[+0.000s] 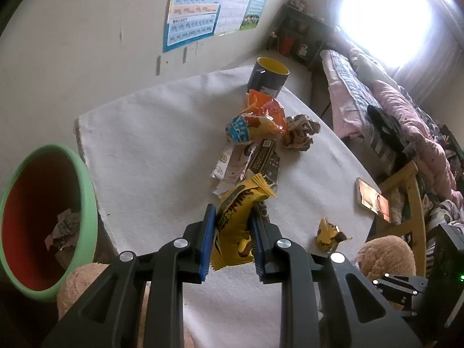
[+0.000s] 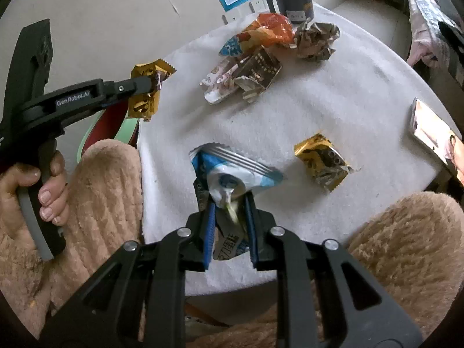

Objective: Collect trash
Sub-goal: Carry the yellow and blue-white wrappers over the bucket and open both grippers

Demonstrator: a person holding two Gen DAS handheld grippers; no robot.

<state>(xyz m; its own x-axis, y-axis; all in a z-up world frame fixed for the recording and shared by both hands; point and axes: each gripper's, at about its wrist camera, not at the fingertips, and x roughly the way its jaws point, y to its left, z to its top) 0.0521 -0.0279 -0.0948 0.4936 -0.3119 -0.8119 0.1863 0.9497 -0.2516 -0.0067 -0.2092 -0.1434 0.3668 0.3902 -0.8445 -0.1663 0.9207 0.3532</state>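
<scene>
**A:** Status on trash collection?

**B:** Partway, I'd judge. Left gripper (image 1: 233,226) has its jaws clamped on a glossy yellow foil snack wrapper (image 1: 236,226), carried off the desk's left edge near the bin. Right gripper (image 2: 229,220) has its jaws clamped on a crinkled blue-and-white plastic wrapper (image 2: 232,174), low over the near part of the desk.

**A:** Anything binned?

**B:** Mint-green round bin with red inside (image 1: 84,203) sits left of the desk; crumpled printed paper (image 1: 63,229) lies at the bottom. So at least one piece is in.

**A:** What's left?

**B:** Near right: small gold-and-black foil wrapper (image 2: 322,163), creased and shiny, lying alone on the white textured cloth-covered desk (image 2: 333,92). Further back, a pile: flat torn white and dark printed packets (image 2: 243,79), a puffy orange plastic bag (image 2: 266,30), a grey crumpled paper ball (image 2: 316,40) touching it.

**A:** Non-trash?

**B:** Dark mug with yellow inside (image 2: 293,3) at the far edge, phone (image 2: 432,133) on the right edge. Leave both, I'd say.
</scene>
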